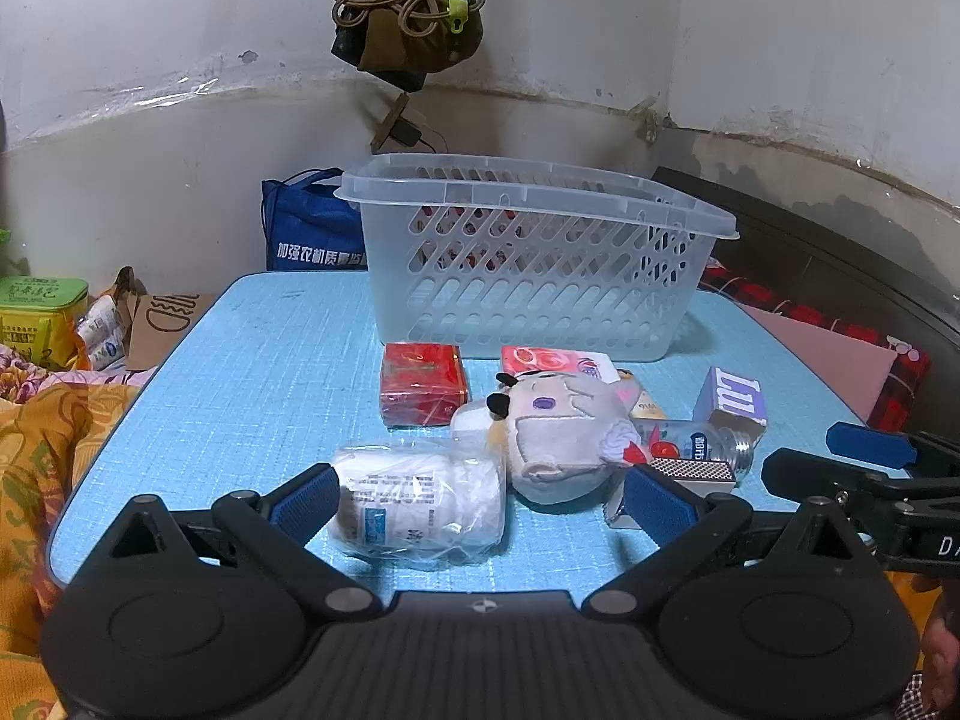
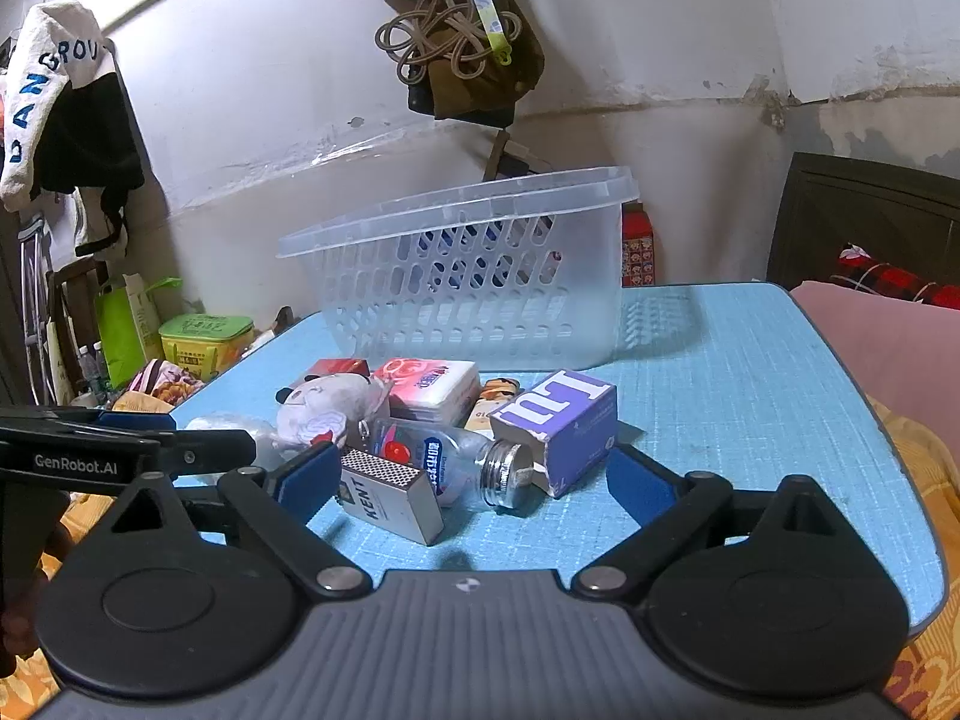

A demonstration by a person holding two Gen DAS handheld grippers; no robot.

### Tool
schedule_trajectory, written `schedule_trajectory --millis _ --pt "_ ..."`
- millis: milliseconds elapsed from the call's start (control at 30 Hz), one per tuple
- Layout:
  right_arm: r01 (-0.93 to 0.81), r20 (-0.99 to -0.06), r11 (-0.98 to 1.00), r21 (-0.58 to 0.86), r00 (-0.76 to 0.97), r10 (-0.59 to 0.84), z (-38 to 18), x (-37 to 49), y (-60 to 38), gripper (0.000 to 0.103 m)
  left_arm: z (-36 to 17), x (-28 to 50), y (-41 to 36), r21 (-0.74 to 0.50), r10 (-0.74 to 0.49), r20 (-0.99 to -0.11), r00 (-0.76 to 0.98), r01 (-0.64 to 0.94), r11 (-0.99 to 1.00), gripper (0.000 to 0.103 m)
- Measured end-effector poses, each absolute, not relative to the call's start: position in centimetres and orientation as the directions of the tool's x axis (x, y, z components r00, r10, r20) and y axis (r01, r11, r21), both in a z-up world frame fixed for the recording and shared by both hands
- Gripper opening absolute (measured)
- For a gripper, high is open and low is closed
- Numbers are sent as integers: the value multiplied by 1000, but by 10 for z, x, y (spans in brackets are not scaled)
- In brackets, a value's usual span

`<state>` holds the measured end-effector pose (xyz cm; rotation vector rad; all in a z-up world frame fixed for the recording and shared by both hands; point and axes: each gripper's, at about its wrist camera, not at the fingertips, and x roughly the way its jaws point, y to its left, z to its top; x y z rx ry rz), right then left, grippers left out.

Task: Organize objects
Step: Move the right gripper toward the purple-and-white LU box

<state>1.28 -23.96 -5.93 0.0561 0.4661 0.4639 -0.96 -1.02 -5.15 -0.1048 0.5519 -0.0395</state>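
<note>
A clear plastic basket stands at the back of the blue table; it also shows in the right wrist view. In front lie a wrapped white bottle, a red box, a grey plush toy, a tissue pack, a small clear bottle, a KENT box and a purple box. My left gripper is open, its fingers either side of the white bottle and plush. My right gripper is open around the KENT box and clear bottle.
A blue bag sits behind the table. A green tin and snack packets lie at the left. Orange bedding borders the left edge, a pink and red plaid cushion the right. A bag hangs on the wall.
</note>
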Motion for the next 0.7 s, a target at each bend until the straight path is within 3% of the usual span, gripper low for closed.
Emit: schedule_trajectory --millis 700 --pt "-397 -423 904 159 800 425 -63 15 -241 98 -52 -9 -8 -112 -65 -519 852 8 994 102"
